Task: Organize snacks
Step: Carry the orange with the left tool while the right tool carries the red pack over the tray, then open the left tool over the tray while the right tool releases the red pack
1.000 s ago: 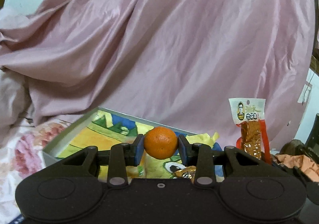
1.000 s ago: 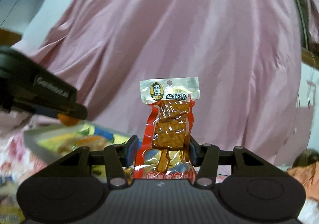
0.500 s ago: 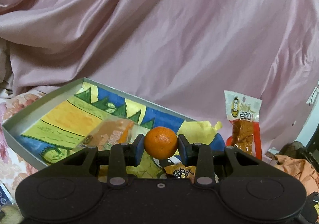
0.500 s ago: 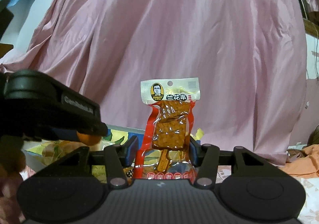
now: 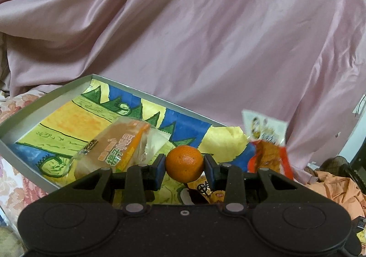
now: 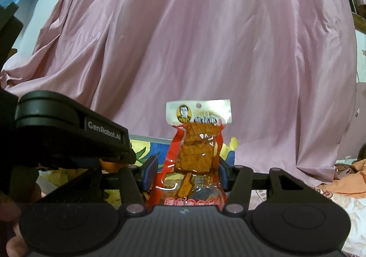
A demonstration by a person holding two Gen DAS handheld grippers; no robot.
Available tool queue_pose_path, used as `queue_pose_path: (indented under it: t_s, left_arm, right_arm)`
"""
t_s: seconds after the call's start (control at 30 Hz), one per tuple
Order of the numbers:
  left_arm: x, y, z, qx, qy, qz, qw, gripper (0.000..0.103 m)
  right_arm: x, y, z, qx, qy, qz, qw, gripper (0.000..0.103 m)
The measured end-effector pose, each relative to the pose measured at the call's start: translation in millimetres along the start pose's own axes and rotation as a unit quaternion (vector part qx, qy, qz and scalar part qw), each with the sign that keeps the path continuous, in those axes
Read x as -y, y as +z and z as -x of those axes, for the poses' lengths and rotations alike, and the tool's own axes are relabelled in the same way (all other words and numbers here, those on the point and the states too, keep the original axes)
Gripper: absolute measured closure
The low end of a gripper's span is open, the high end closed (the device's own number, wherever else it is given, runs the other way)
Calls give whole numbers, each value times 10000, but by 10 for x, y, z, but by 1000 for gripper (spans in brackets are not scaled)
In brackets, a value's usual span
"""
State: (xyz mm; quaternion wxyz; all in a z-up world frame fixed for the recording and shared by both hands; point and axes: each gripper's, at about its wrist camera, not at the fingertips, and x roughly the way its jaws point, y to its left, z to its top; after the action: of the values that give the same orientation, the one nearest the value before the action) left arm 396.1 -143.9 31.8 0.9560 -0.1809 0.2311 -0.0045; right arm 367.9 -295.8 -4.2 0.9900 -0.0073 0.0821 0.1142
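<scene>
Lower centre: the left gripper clamped a mandarin above the patterned tray. The right gripper was opening, its pads just clear of the upright tofu-snack packet between them.

A bed covered with a floral sheet carries everything. A shallow grey tray, lined with a bright drawing in yellow, blue and green, rests directly on the sheet, one corner towards the heaped pink satin quilt that fills the far side of the bed. Crumpled orange cloth lies on the bed towards its right edge, beside the tray; in the right wrist view the same cloth shows low at right
</scene>
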Motion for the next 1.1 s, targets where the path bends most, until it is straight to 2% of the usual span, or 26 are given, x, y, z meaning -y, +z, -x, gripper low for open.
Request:
queue_pose_path:
  t_s: [0.13, 0.33, 0.47, 0.6, 0.8, 1.1]
  left_arm:
    - [1, -6, 18, -1, 34, 24, 10000, 62]
    - [-30, -2, 37, -2, 0, 108, 9999, 50]
    - [-31, 5, 93, 56, -20, 134, 9999, 35]
    - [-18, 39, 190, 150, -60, 118, 9998, 18]
    - [-22, 78, 423, 416, -152, -23, 9990, 2]
    - [-117, 49, 904, 793, -174, -183, 9965, 1]
  right_arm:
    - [-16, -33, -43, -137, 4, 46, 9999, 37]
    - [-34, -65, -63, -245, -26, 48, 9997, 34]
    - [-42, -60, -41, -199, -36, 51, 9998, 21]
    - [-38, -64, 7, -148, -73, 25, 9999, 13]
    - [-20, -36, 149, 71, -171, -72, 9998, 0]
    - [54, 30, 658, 610, -307, -190, 9975, 0]
